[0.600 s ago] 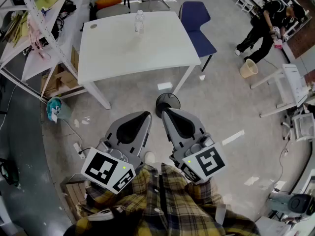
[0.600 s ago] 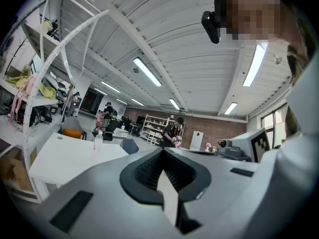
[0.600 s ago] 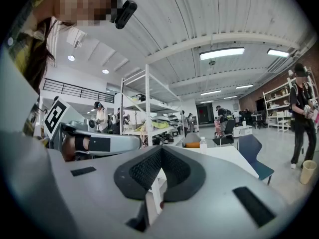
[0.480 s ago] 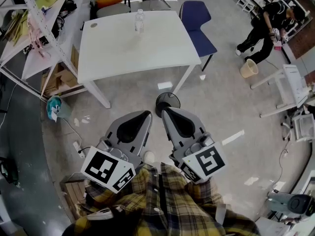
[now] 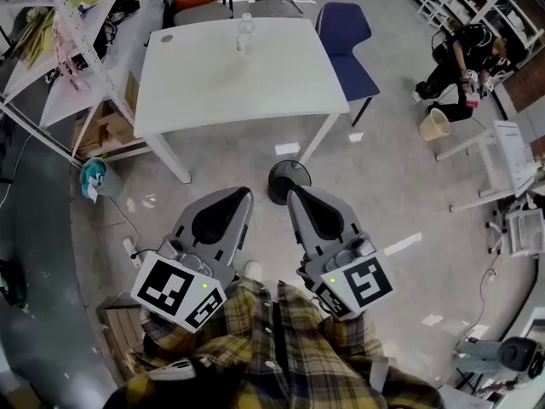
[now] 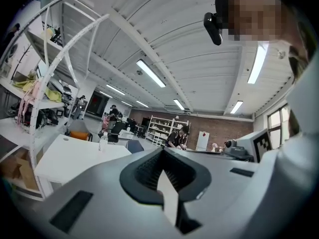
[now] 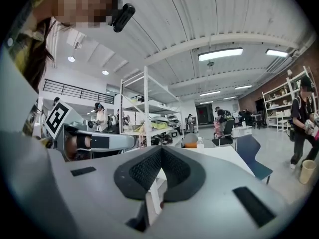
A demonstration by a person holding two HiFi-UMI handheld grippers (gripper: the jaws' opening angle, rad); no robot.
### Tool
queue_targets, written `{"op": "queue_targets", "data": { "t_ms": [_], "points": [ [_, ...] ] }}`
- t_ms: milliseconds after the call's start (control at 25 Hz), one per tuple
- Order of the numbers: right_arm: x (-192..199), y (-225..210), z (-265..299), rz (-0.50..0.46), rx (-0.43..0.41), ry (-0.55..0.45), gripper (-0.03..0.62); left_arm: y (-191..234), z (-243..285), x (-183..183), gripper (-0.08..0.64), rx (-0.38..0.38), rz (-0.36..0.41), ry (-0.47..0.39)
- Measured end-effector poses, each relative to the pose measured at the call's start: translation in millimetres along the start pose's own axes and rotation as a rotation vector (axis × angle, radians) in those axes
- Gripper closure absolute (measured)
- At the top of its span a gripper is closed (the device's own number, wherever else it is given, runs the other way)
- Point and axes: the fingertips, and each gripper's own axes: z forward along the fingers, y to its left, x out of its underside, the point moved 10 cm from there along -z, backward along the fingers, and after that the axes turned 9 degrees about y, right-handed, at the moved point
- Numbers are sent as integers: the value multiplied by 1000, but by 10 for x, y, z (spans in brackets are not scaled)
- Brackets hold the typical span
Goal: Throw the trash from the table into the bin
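A clear plastic bottle [image 5: 245, 34] stands upright near the far edge of the white table [image 5: 230, 83], and a small round thing [image 5: 166, 38] lies at the table's far left corner. Both grippers hover over the floor, short of the table, side by side and level. The left gripper [image 5: 241, 193] is shut and holds nothing, and so is the right gripper [image 5: 295, 193]. The left gripper view shows its shut jaws [image 6: 162, 152] with the bottle [image 6: 103, 141] far ahead. In the right gripper view the bottle [image 7: 200, 143] stands beyond the gripper's shut tips [image 7: 162, 151].
A black round bin-like thing [image 5: 289, 181] stands on the floor by the table's near right leg. A blue chair [image 5: 349, 49] is at the table's right. A person [image 5: 460, 58] crouches by a beige bucket [image 5: 435, 124] at far right. White shelving [image 5: 77, 49] lines the left.
The head view has shifted slightly. Both grippers keep their pose, shut and side by side. The person at the far right has bent lower by the beige bucket.
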Motion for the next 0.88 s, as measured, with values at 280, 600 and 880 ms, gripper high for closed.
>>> {"op": "queue_targets", "data": {
  "t_ms": [280,600,880],
  "points": [
    [67,-57,-38,-22,-8,39,594,-43,-21,56,552,-39,-24,-1],
    [46,-144,330,-10,-48,33,594,206,124,10,552,-57,-29,-2],
    [-62,-338,909,-20,-31,27,594,757,420,-166,552,-37,-29,5]
  ]
}}
